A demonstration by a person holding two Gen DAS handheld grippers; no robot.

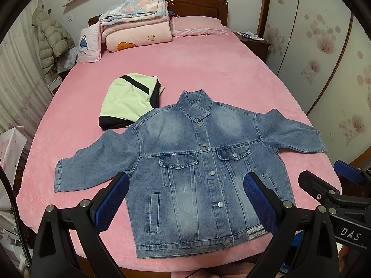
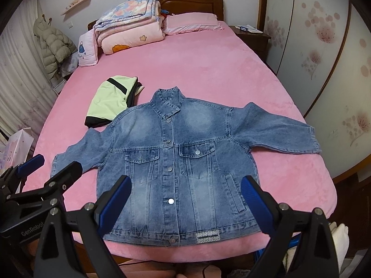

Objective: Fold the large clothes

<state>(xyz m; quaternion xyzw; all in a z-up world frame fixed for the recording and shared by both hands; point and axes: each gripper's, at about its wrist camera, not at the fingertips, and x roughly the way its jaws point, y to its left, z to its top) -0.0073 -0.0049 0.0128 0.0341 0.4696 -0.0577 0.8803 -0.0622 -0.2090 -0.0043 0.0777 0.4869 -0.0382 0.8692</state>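
A blue denim jacket [image 1: 199,162] [image 2: 176,153] lies face up and buttoned on the pink bed [image 1: 208,69] [image 2: 197,69]. Both sleeves are spread out to the sides and the hem is near the foot edge. My left gripper [image 1: 185,197] hovers above the jacket's lower half, jaws wide open, nothing between them. My right gripper [image 2: 185,199] hangs over the same lower half, also open and empty. Each gripper shows in the other's view: the right gripper [image 1: 329,176] beside the jacket's right hem corner, the left gripper [image 2: 48,169] over the left sleeve cuff.
A folded pale green and black garment [image 1: 129,102] [image 2: 109,99] lies just beyond the jacket's left shoulder. Stacked quilts [image 1: 136,23] and a pillow [image 1: 199,25] sit at the headboard. A nightstand [image 1: 252,39] and wardrobe doors [image 1: 324,46] flank the right side, and a puffer coat [image 1: 51,39] hangs on the left.
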